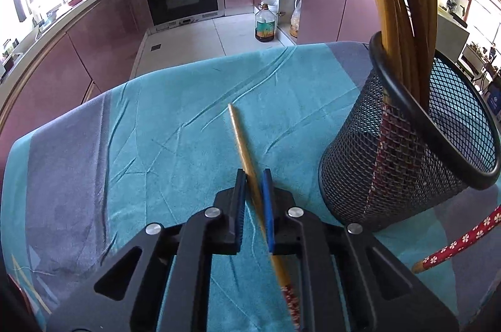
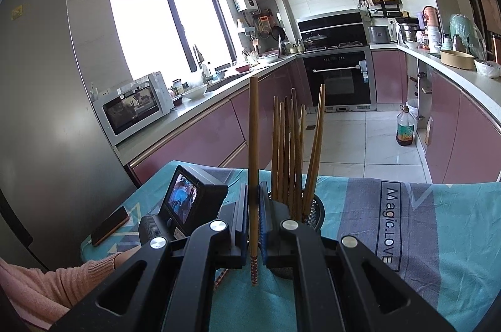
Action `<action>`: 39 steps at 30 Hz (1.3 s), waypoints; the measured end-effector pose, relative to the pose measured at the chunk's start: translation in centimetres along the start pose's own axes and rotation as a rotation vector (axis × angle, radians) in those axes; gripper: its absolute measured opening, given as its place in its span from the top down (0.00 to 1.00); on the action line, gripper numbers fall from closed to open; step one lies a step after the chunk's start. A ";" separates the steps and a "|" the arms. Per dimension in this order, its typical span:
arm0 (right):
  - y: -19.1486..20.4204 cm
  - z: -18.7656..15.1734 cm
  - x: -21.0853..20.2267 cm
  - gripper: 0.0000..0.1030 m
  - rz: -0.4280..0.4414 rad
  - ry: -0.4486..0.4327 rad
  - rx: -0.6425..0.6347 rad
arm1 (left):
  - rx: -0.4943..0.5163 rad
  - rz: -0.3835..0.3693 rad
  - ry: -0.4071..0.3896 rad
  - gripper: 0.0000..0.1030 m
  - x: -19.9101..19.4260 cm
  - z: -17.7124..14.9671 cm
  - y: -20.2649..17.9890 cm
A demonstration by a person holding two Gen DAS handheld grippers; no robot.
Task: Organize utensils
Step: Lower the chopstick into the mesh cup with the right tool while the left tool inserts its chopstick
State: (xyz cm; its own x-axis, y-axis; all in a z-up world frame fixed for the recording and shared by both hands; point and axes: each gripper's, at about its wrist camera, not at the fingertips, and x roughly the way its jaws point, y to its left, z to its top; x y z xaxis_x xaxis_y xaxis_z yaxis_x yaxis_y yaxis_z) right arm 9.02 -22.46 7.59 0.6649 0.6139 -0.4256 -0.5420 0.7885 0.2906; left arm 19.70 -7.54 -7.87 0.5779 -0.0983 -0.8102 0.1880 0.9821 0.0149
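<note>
Pink-fronted kitchen cabinets ring a desk draped in a teal and grey cloth, where you work with a chopstick in each gripper. Your left gripper has its jaws clamped on a chopstick that slants from frame centre toward the bottom edge, its tip just over the cloth. Your right gripper has its jaws clamped on another chopstick, held upright at frame centre, beside the mesh cup.

That mesh cup, at the right of the left view, already holds a crowded fan of chopsticks. Feed the next one in at an angle and it could catch the rim or the leaning sticks and tip the light cup. The left grip sits off-centre along the stick, so it may pivot or slip between the pads.

A loose chopstick with a red flowered end lies at lower right, partly cut off by the frame edge. In the right view your own gripper hides most of the cup and its base. A phone lies at lower left.
</note>
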 end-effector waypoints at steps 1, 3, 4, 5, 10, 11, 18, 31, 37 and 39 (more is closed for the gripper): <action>0.0 0.0 0.0 0.95 0.000 0.001 0.002 | -0.005 -0.001 0.001 0.93 -0.1 0.0 0.0; -0.1 -0.1 0.0 0.95 -0.001 0.001 0.004 | -0.019 -0.003 0.001 0.93 -0.4 -0.2 0.2; -0.1 -0.1 -0.1 0.95 -0.002 0.001 0.005 | -0.027 -0.007 0.000 0.93 -0.4 -0.1 0.2; -0.2 -0.1 -0.1 0.95 -0.002 0.002 0.006 | -0.034 -0.011 -0.003 0.93 -0.6 -0.2 0.4; -0.4 -0.1 -0.2 0.95 -0.005 0.000 0.009 | -0.065 -0.049 -0.047 0.93 -3.3 -0.7 1.4; -0.4 0.0 -0.1 0.95 -0.004 -0.001 0.010 | -0.071 -0.074 -0.060 0.93 -4.1 -0.8 1.7; -0.4 0.1 -0.5 0.95 -0.001 -0.017 0.010 | -0.082 -0.188 -0.180 0.93 -10.8 -1.1 3.6; 0.2 1.0 -1.9 0.95 -0.008 -0.054 -0.020 | -0.112 -0.318 -0.391 0.93 -20.9 -0.5 5.2; 0.6 1.5 -2.3 0.95 -0.006 -0.074 -0.033 | -0.119 -0.349 -0.471 0.93 -24.0 0.7 5.2; 0.7 1.8 -2.5 0.95 -0.006 -0.081 -0.039 | -0.114 -0.355 -0.489 0.93 -24.6 1.1 5.0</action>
State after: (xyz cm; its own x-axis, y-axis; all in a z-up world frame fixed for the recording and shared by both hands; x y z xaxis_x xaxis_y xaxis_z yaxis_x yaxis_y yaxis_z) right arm 7.90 -23.37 10.41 0.7067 0.6116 -0.3556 -0.5568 0.7909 0.2538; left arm 7.30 -0.36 12.82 0.7979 -0.4587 -0.3910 0.3655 0.8840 -0.2913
